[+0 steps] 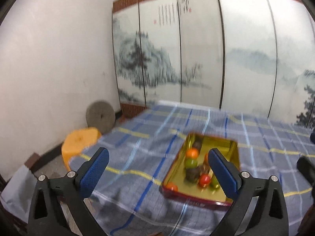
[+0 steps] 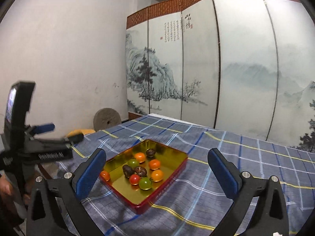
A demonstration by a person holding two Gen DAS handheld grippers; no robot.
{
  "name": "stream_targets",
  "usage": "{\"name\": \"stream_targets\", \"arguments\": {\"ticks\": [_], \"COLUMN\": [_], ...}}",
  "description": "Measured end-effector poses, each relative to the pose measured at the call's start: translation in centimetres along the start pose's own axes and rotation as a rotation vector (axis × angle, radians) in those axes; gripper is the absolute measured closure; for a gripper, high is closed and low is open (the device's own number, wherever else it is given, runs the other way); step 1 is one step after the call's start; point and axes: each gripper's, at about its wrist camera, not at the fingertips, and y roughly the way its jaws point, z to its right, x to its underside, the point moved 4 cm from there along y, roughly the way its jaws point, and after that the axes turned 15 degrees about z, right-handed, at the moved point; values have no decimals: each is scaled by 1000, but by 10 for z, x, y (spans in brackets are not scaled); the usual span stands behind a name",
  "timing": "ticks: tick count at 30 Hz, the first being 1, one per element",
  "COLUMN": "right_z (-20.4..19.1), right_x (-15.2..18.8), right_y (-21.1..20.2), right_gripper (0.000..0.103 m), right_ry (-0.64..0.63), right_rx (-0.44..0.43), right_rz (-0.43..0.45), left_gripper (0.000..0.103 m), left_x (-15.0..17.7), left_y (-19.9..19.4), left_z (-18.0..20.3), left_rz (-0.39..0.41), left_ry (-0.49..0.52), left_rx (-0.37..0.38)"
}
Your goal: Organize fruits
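The fruits (image 2: 140, 169) lie ahead of and below both tools, loose in a gold-lined tin tray (image 2: 173, 179) with a red outer wall, on the bench's blue plaid cloth (image 2: 236, 157). The right tool (image 2: 157, 174) stands wide with nothing between its pads, the tray's left part showing between them; the left tool (image 1: 158, 174), equally wide and empty, has the tray off to its right. I judge the right tool better lined up; the tray's long axis runs away, up and to the right.

White wall (image 2: 65, 49) left, folding screen (image 2: 196, 68) with ink landscape behind the worktop (image 2: 246, 167) in blue plaid cloth, round millstone (image 2: 107, 119) and yellow stool (image 1: 80, 143) in the corner.
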Motion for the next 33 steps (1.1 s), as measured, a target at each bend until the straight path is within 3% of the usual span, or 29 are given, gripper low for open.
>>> {"name": "stream_targets", "arguments": {"ticks": [5, 12, 33], "right_z": [6, 12, 16], "right_x": [-13, -21, -23], "right_y": [-26, -49, -82], "right_gripper": [0, 0, 0], "right_ry": [-8, -2, -3], "right_rx": [16, 29, 56], "right_rz": [42, 66, 91], "left_gripper": [0, 0, 0], "left_x": [-36, -55, -30], "left_y": [-36, -69, -66], "left_z": [7, 11, 43], "left_rz": [79, 111, 34], "left_ry": [-2, -53, 20], "left_rx": [57, 112, 149]}}
